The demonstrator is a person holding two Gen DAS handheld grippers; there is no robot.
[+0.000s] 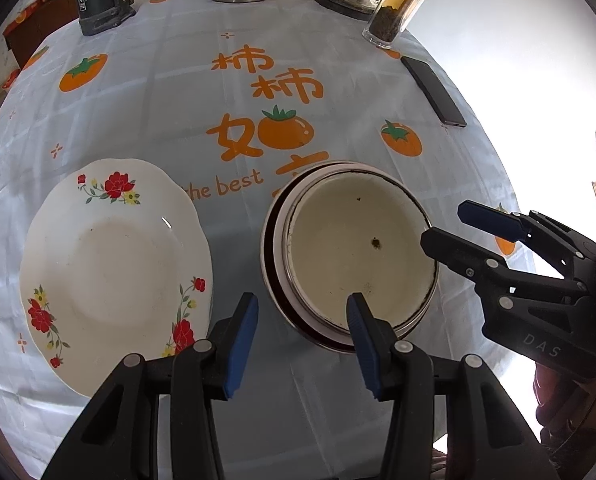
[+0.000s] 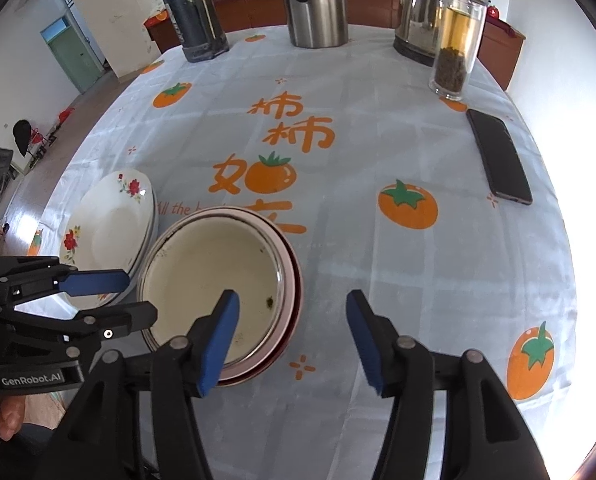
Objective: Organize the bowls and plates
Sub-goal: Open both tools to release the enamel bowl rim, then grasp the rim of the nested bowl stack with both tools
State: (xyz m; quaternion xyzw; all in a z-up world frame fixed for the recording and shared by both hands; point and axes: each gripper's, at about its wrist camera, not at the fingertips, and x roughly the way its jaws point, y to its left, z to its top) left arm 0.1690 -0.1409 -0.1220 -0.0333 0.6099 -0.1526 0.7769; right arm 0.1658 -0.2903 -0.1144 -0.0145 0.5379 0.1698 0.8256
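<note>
A white plate with red flowers [image 1: 110, 256] lies on the table at the left; in the right wrist view [image 2: 110, 232] it looks like a stack of plates. Beside it to the right stand nested bowls [image 1: 358, 252], a cream inner bowl inside a pink-rimmed one, also in the right wrist view [image 2: 214, 284]. My left gripper [image 1: 302, 320] is open and empty, just in front of the bowls' near rim. My right gripper [image 2: 294, 320] is open and empty at the bowls' right side; it also shows in the left wrist view [image 1: 450, 224].
The table has a light cloth [image 2: 378, 152] printed with orange persimmons. A black phone [image 2: 500, 156] lies at the right. At the far edge stand a dark flask [image 2: 190, 8], a steel jug [image 2: 316, 4], a kettle [image 2: 418, 12] and a glass tea bottle [image 2: 456, 40].
</note>
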